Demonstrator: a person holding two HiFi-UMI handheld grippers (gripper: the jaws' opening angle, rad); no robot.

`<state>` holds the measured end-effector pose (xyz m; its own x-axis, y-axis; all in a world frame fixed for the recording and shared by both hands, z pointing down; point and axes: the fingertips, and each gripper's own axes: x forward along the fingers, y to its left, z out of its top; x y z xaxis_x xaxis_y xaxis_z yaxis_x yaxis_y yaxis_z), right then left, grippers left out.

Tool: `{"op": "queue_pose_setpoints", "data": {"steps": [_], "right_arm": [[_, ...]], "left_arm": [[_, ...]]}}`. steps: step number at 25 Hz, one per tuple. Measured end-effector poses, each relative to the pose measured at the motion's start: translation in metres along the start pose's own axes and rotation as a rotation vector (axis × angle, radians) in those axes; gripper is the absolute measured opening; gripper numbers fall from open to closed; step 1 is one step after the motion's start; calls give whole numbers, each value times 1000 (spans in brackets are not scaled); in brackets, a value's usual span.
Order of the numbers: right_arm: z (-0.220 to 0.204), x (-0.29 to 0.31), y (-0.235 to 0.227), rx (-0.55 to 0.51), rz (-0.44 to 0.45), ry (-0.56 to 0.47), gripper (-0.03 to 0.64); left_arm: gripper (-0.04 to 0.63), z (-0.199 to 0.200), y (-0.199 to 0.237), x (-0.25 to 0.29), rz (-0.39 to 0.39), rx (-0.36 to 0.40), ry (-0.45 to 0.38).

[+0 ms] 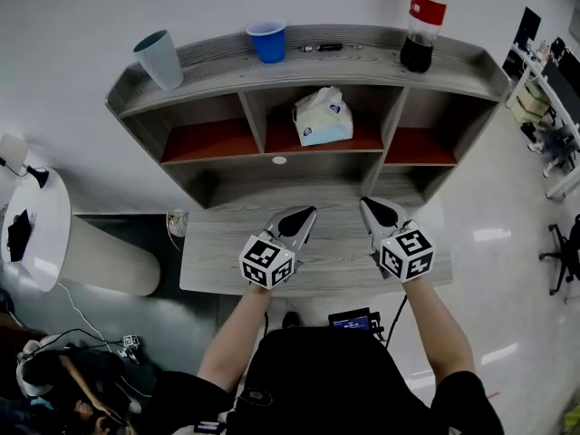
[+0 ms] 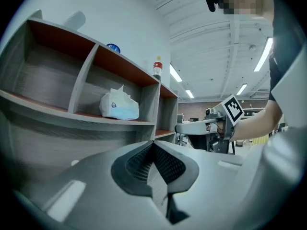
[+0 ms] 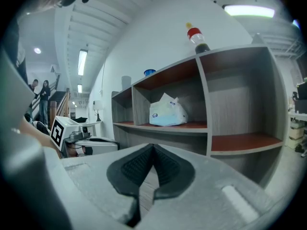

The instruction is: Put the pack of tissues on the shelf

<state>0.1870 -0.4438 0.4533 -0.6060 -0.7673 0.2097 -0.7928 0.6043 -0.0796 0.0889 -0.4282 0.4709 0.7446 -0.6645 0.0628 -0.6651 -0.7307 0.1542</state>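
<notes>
Shelf (image 1: 227,71) stands along the far side of the desk (image 1: 217,252), with three red-floored bays under its top board. The left gripper (image 1: 308,213) and the right gripper (image 1: 367,205) hang side by side over the desk's near half, apart from each other and pointing toward the shelf. Each has its jaws pressed together with nothing between the pads. A dark bottle (image 1: 421,30) with a red label stands upright at the right end of the top board. The tissues (image 1: 322,116) lie in the middle bay, on its floor, clear of both grippers. A grey cup (image 1: 161,58) sits mouth down at the left end of the top board. A blue cup (image 1: 267,40) stands upright near the board's middle. A pen (image 1: 324,47) lies just to the right of the blue cup.
</notes>
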Motion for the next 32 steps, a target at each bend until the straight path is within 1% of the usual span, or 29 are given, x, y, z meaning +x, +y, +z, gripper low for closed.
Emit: {"op": "queue_pose_setpoints", "data": {"steps": [8, 10, 12, 15, 18, 21, 25, 27, 30, 32], "right_arm": [[-9, -21, -14, 39, 55, -20, 5], [-14, -24, -14, 54, 65, -21, 5], [-16, -26, -12, 71, 74, -28, 17], [-20, -34, -3, 88, 81, -40, 34], [-26, -41, 9, 91, 82, -41, 55], [-30, -48, 21, 92, 66, -47, 76], [-31, -57, 41, 110, 32, -77, 77], [-33, -61, 54, 107, 19, -80, 70], [-42, -70, 75, 106, 2, -68, 5], [-48, -76, 89, 105, -7, -58, -2]], "left_arm": [[-6, -22, -33, -8, 30, -67, 10], [-5, -30, -39, -15, 27, -78, 23], [2, -40, -44, -22, 17, -89, 42], [2, -51, -50, -36, 11, -115, 49], [2, -54, -56, -48, -17, -127, 47], [2, -51, -64, -60, -53, -123, 34], [2, -47, -70, -85, -102, -100, 33], [0, -47, -72, -98, -125, -101, 29], [0, -50, -71, -118, -128, -104, 27], [0, -53, -71, -131, -126, -104, 28]]}}
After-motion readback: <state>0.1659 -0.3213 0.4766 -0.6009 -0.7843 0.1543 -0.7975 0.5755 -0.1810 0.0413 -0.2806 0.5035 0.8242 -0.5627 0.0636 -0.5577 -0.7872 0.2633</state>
